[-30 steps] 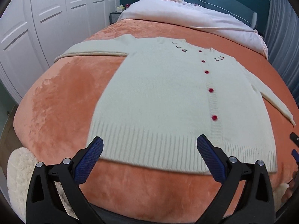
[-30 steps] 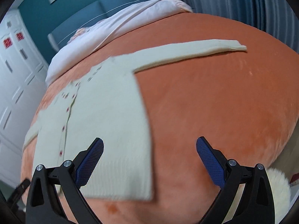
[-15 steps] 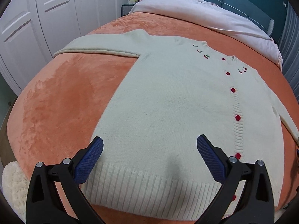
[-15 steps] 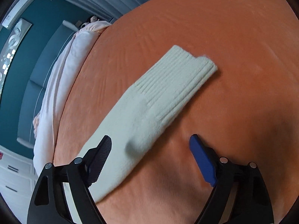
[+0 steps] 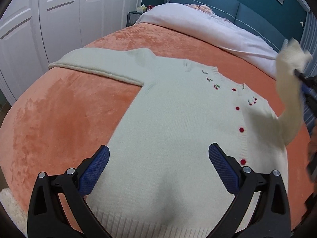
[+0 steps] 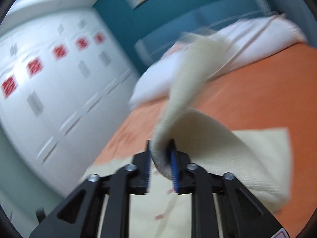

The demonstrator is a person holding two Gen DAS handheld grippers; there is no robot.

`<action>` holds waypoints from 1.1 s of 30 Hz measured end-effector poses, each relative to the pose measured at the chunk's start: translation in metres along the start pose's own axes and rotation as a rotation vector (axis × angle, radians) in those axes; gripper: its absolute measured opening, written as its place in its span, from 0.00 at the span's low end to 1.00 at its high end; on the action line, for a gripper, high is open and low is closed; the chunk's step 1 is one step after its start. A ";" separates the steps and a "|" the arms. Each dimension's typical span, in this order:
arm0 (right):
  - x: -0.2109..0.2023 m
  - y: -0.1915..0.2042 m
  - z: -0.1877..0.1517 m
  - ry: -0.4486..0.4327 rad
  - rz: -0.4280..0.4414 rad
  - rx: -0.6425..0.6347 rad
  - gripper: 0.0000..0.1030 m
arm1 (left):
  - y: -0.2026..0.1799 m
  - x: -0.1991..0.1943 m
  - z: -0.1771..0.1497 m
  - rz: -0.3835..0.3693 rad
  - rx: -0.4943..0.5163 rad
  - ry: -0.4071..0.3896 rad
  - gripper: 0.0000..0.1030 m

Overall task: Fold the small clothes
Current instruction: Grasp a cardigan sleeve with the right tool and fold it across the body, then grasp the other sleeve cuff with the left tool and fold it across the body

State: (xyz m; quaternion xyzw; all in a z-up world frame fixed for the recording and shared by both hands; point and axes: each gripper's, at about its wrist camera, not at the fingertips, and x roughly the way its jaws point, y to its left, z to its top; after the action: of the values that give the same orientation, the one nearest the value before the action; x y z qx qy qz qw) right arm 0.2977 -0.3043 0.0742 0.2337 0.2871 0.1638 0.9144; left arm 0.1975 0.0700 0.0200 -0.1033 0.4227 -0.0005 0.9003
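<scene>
A cream knit cardigan [image 5: 178,130] with red buttons lies flat, front up, on the orange bed cover [image 5: 65,123]. Its left sleeve [image 5: 95,65] stretches out to the left. My left gripper [image 5: 158,166] is open and empty, hovering over the lower body of the cardigan. My right gripper [image 6: 160,158] is shut on the right sleeve [image 6: 178,103] and holds it lifted above the bed; that view is blurred. In the left wrist view the raised sleeve [image 5: 289,91] hangs at the far right, with the right gripper [image 5: 303,79] at its top.
A white duvet [image 5: 208,27] and a blue headboard [image 5: 247,10] lie at the far end of the bed. White wardrobe doors [image 5: 59,19] stand to the left. A fluffy cream rug [image 5: 10,208] shows at the lower left.
My right gripper has closed on the right sleeve cuff and lifted it up off the bed, swinging toward the cardigan body. My left gripper has moved forward over the cardigan, still open.
</scene>
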 end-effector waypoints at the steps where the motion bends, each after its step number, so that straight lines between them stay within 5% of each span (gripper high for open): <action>1: 0.027 0.013 -0.018 0.069 0.004 -0.037 0.37 | -0.003 0.000 0.008 -0.014 0.003 -0.008 0.95; 5: 0.055 0.001 -0.078 0.199 -0.044 0.015 0.37 | -0.014 0.015 0.040 -0.094 0.001 -0.018 0.95; 11: -0.031 -0.101 -0.105 0.073 -0.228 0.317 0.46 | -0.038 0.099 0.074 -0.225 -0.066 0.089 0.95; 14: -0.048 -0.135 -0.113 0.061 -0.240 0.441 0.46 | -0.040 0.149 0.080 -0.249 -0.184 0.186 0.95; 16: -0.049 -0.145 -0.119 0.062 -0.242 0.494 0.46 | -0.039 0.173 0.080 -0.199 -0.252 0.232 0.91; 17: -0.042 -0.148 -0.120 0.061 -0.239 0.513 0.46 | -0.040 0.177 0.082 -0.183 -0.264 0.221 0.85; 19: -0.033 -0.149 -0.122 0.042 -0.227 0.547 0.46 | -0.046 0.179 0.090 -0.177 -0.241 0.194 0.51; 20: -0.028 -0.148 -0.120 0.031 -0.232 0.550 0.39 | -0.049 0.182 0.096 -0.194 -0.224 0.200 0.24; 21: -0.026 -0.144 -0.115 0.013 -0.248 0.541 0.15 | -0.049 0.182 0.104 -0.225 -0.221 0.204 0.12; 27: -0.060 -0.101 -0.081 -0.221 -0.203 0.385 0.11 | -0.062 0.123 0.154 -0.375 -0.143 -0.047 0.11; 29: -0.048 -0.114 -0.092 -0.162 -0.274 0.370 0.11 | -0.065 0.144 0.145 -0.320 -0.094 0.008 0.11; 31: -0.014 -0.144 -0.117 0.039 -0.387 0.417 0.10 | -0.062 0.186 0.121 -0.245 -0.083 0.137 0.11; 33: -0.022 -0.141 -0.118 -0.002 -0.366 0.407 0.10 | -0.051 0.204 0.100 -0.220 -0.111 0.169 0.12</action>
State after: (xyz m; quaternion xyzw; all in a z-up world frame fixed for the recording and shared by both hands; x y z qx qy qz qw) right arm 0.2325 -0.3930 -0.0752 0.3570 0.3507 -0.0654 0.8633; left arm 0.4091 0.0205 -0.0641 -0.1980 0.4825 -0.0844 0.8491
